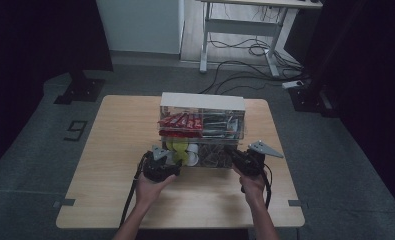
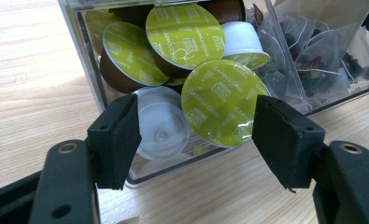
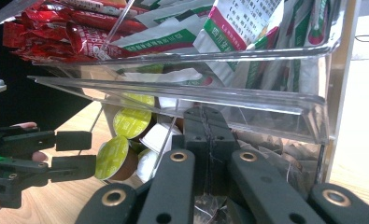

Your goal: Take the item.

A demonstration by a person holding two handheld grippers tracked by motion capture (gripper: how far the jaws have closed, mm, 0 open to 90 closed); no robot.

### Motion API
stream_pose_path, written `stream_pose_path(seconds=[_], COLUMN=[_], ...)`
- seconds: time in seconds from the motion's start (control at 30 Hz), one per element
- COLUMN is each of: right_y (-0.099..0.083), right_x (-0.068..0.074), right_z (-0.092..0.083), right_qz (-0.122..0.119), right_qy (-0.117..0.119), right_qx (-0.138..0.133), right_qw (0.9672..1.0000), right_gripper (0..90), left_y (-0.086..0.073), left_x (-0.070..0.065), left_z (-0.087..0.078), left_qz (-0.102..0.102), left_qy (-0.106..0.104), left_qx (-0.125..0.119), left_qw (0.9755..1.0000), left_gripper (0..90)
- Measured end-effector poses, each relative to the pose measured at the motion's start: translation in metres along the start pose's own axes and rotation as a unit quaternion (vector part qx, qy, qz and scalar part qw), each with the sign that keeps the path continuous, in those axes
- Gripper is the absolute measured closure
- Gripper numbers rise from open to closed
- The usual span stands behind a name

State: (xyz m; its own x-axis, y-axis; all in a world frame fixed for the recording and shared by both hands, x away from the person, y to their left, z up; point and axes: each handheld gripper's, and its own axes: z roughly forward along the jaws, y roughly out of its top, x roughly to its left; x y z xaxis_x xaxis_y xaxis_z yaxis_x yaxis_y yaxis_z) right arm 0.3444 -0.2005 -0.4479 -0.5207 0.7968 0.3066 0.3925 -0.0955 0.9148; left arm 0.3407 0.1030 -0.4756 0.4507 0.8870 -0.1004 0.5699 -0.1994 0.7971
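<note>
A clear acrylic organizer (image 1: 202,102) stands mid-table with its lower drawer (image 2: 89,65) pulled toward me. The drawer holds green-lidded capsules (image 2: 222,100), a white capsule (image 2: 161,123) and tea bags (image 2: 317,46). My left gripper (image 2: 196,121) is open at the drawer's front left corner. Its pads (image 2: 119,135) flank the white and green capsules without pressing them. Seen from above, the left gripper (image 1: 172,162) sits at the capsule end. My right gripper (image 3: 205,126) is shut, its tips under the upper shelf's lip at the tea-bag end. Whether it pinches a thin wall is unclear.
The upper tier holds red sachets (image 3: 56,32) and green-and-white packets (image 3: 238,28). The wooden table (image 1: 115,150) has bare surface to the left, to the right and in front of the organizer. A desk frame (image 1: 240,30) and floor cables (image 1: 245,65) lie beyond the table.
</note>
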Motion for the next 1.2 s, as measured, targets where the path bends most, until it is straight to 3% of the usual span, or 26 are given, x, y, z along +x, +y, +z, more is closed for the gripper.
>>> stream_pose_path(seconds=[0.6,0.9,1.2], right_y=[-0.001,-0.001,-0.001], right_x=[-0.001,-0.001,0.0], right_z=[0.002,0.002,0.002], right_qz=[-0.002,-0.004,-0.005], right_qy=[-0.003,-0.004,-0.006], right_qx=[0.002,0.002,0.001], right_qw=[1.0,1.0,1.0], right_gripper=[89.4,89.4,89.3], left_y=[0.006,0.007,0.003], left_x=[-0.011,-0.016,-0.023], left_z=[0.013,0.02,0.023], left_qz=[-0.002,0.006,0.024], left_qy=[-0.01,-0.003,0.021], left_qx=[-0.001,-0.003,-0.016], left_qw=[0.9999,1.0,0.9994], left_gripper=[29.9,29.0,29.2])
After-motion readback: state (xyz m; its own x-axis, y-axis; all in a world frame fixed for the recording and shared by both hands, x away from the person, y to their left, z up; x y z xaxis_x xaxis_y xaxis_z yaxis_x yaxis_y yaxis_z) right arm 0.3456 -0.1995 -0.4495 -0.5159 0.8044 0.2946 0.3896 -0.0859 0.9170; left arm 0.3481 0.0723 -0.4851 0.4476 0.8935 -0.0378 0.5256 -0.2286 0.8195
